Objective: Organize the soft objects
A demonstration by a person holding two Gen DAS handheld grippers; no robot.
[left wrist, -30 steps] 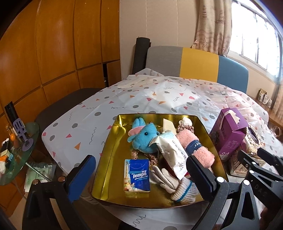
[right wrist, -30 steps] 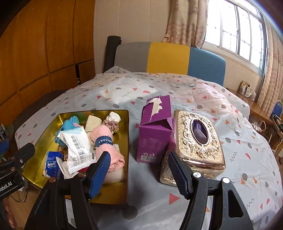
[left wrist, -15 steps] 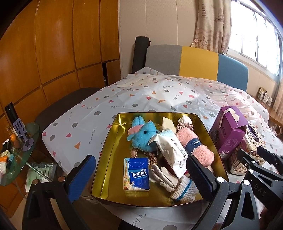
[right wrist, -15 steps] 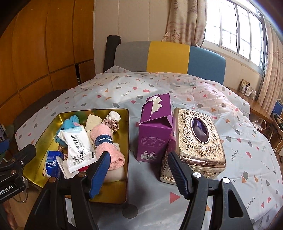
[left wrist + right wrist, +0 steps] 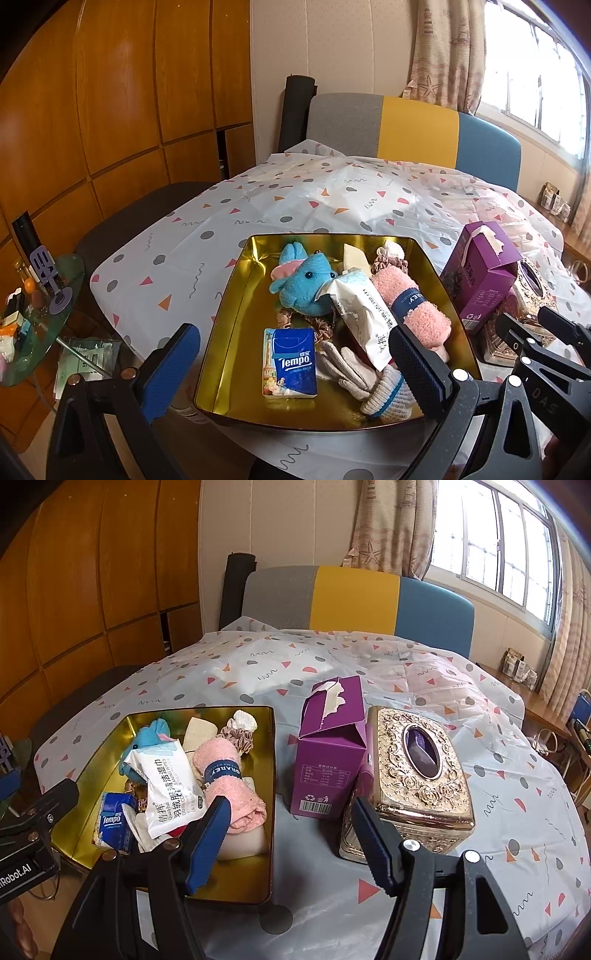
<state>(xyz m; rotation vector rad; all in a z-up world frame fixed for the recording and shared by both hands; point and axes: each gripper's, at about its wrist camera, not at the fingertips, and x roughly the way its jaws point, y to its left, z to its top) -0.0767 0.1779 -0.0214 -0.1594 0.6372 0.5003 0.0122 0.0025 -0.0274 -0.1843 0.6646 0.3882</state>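
A gold tray (image 5: 229, 332) (image 5: 110, 734) at the table's near edge holds a blue plush toy (image 5: 306, 284), a white wet-wipes pack (image 5: 364, 317) (image 5: 168, 786), a rolled pink towel (image 5: 413, 306) (image 5: 229, 779), a blue Tempo tissue pack (image 5: 290, 363) (image 5: 110, 821), knit gloves (image 5: 364, 376) and scrunchies (image 5: 238, 734). My left gripper (image 5: 291, 365) is open and empty, hovering over the tray's near edge. My right gripper (image 5: 291, 838) is open and empty, above the cloth between the tray and the boxes.
A purple carton (image 5: 328, 746) (image 5: 480, 273) and an ornate gold tissue box (image 5: 421, 768) stand right of the tray. The table has a patterned white cloth (image 5: 369, 657). A glass side table (image 5: 33, 317) with small items stands left. A colour-block sofa (image 5: 406, 129) lies behind.
Both views have shifted slightly: the tray and boxes sit a little lower and nearer in frame. Nothing was picked up or let go.
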